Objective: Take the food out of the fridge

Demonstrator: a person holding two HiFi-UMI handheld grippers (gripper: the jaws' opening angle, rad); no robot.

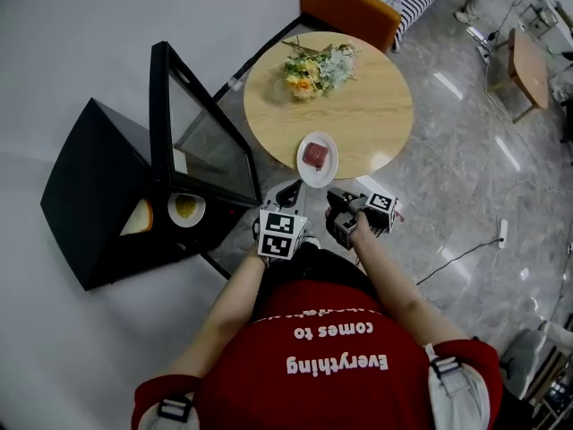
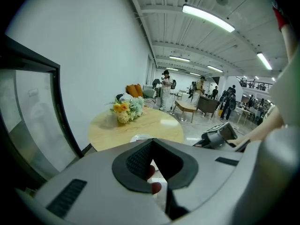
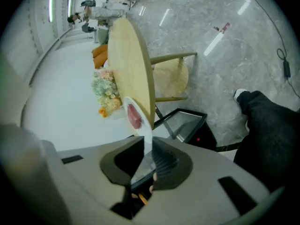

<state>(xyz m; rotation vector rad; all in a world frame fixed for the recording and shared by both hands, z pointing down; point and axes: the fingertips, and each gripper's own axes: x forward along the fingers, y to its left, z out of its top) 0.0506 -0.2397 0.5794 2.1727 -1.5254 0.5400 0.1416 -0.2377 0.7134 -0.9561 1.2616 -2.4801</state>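
The black fridge (image 1: 98,195) stands open at the left, its glass door (image 1: 201,141) swung out toward the table. Inside it are a plate of yellow food (image 1: 186,209) and an orange wedge (image 1: 137,219). A white plate with a red piece of meat (image 1: 317,157) rests at the near edge of the round wooden table (image 1: 367,106). My left gripper (image 1: 288,189) is shut and empty, just in front of that plate. My right gripper (image 1: 338,202) is beside it with a narrow gap between its pads; the plate's rim (image 3: 133,114) lines up with the gap, apart from it.
A bunch of flowers (image 1: 313,68) lies on the far side of the table. An orange sofa (image 1: 345,3) and a low wooden table (image 1: 530,65) stand further off. A cable (image 1: 466,253) runs over the marble floor at the right. People stand far back in the left gripper view.
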